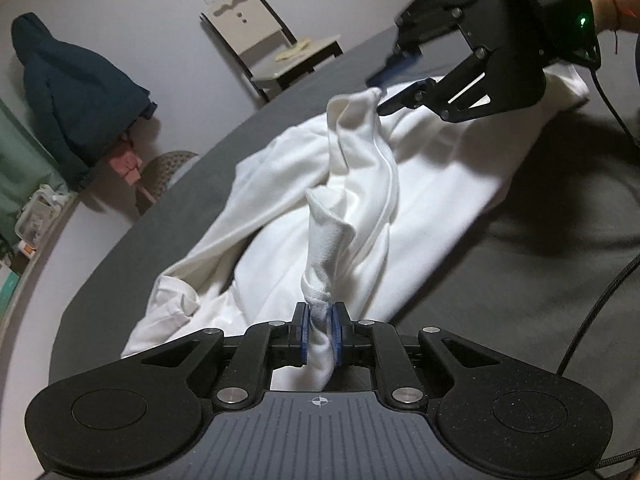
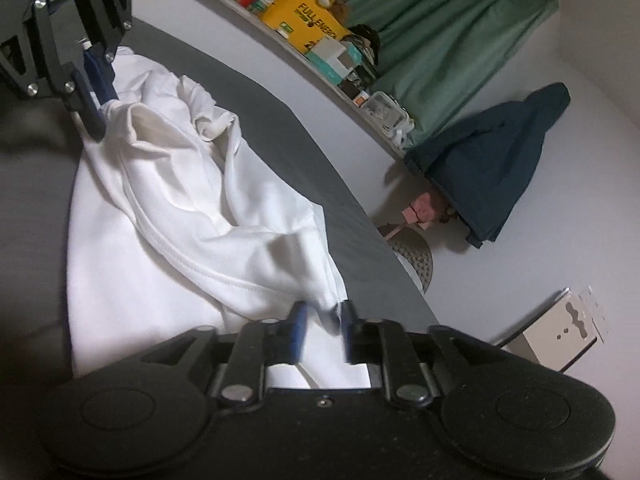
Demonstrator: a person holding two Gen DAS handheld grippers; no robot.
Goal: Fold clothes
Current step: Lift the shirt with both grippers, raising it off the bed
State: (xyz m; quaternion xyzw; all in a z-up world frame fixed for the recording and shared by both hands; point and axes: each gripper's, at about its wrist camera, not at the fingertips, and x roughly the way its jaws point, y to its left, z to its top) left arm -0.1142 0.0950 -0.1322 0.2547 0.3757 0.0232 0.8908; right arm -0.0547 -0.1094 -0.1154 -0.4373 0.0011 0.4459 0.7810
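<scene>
A white garment (image 1: 360, 200) lies crumpled on a dark grey bed (image 1: 540, 280), its folds bunched toward the middle. The left tongs (image 1: 320, 334) are closed on a twisted, ribbed edge of the garment, which rises as a narrow column from between the blue pads (image 1: 337, 334). The right tongs (image 2: 322, 330) stand at another edge of the garment: cloth lies between the parted fingers, the image there is blurred, and whether the cloth is pinched cannot be told. In the left wrist view these right tongs (image 1: 394, 80) appear beyond the garment, fingers apart, one tip touching a raised peak of cloth; a hand (image 1: 612, 4) with a red cord at the wrist holds them. Past the garment, beside the bed, stands a pale chair (image 1: 272, 40) against the wall. A dark blue jacket (image 1: 72, 92) hangs left of the chair. In the right wrist view, a shelf (image 2: 320, 76) behind the garment carries boxes, including a yellow box (image 2: 308, 20), before a green curtain (image 2: 440, 28).
</scene>
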